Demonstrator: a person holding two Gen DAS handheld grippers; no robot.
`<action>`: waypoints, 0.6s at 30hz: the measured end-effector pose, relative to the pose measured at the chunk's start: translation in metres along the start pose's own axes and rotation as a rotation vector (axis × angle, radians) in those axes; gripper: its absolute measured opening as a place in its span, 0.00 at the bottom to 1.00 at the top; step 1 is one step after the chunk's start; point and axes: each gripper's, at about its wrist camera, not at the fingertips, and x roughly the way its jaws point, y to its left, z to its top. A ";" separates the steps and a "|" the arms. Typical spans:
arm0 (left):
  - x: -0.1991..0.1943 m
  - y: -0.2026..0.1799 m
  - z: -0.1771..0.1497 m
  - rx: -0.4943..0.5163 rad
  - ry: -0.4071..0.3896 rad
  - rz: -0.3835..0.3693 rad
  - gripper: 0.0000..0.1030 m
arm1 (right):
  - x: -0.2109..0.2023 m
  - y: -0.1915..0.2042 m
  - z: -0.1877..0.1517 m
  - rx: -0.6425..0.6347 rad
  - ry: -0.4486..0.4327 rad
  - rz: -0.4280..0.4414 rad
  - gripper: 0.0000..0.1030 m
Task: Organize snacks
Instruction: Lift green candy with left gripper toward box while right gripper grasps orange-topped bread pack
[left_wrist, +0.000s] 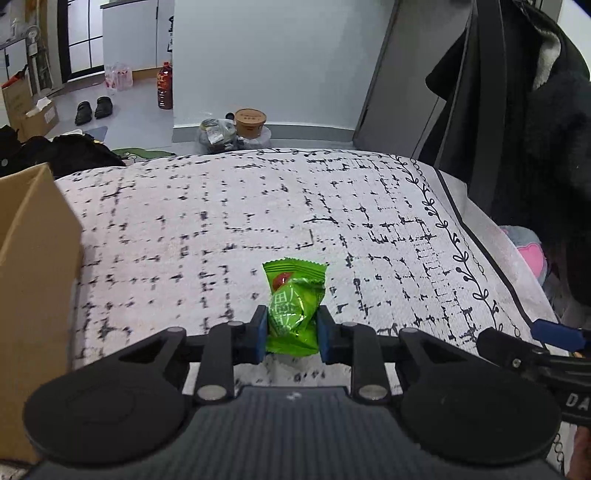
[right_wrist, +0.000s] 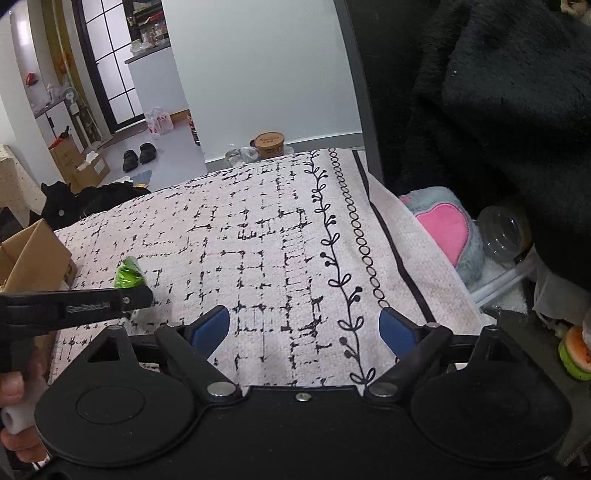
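One green snack packet (left_wrist: 293, 312), crinkled glossy foil with a zigzag top edge and a red mark near the top, sits pinched between the two blue pads of the left gripper (left_wrist: 292, 332). Its jaws are drawn in tight against the packet's sides, and the upper half of the packet sticks out ahead of the fingertips, over the cloth. Below and ahead of this gripper spreads a coarse woven cloth (left_wrist: 229, 221), pale with a broken black grid print and a vine-and-ring border running along its right side. To the gripper's left stands one brown cardboard box (left_wrist: 33, 266), smooth-sided, its near corner upright.

The right gripper (right_wrist: 304, 326) hangs with its two blue pads spread wide apart, nothing between them, only the same cloth (right_wrist: 258, 236) under the gap. Off to its left the left gripper's black finger (right_wrist: 92, 301) shows side-on, with the green packet (right_wrist: 129, 273) poking out beyond it and the cardboard box (right_wrist: 37, 254) just past that. To the right of the right gripper, beyond the cloth's edge, lies one fluffy grey plush with a pink heart (right_wrist: 445, 229), and a dark fleecy garment (right_wrist: 498, 92) hangs above it.
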 end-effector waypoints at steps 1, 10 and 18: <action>-0.004 0.002 -0.001 -0.005 -0.002 0.002 0.25 | -0.001 0.001 -0.001 -0.002 0.001 0.004 0.85; -0.043 0.014 -0.015 -0.040 -0.014 0.006 0.25 | -0.014 0.009 -0.014 -0.034 0.036 0.081 0.86; -0.062 0.024 -0.034 -0.063 0.001 0.018 0.25 | -0.022 0.028 -0.031 -0.114 0.067 0.136 0.86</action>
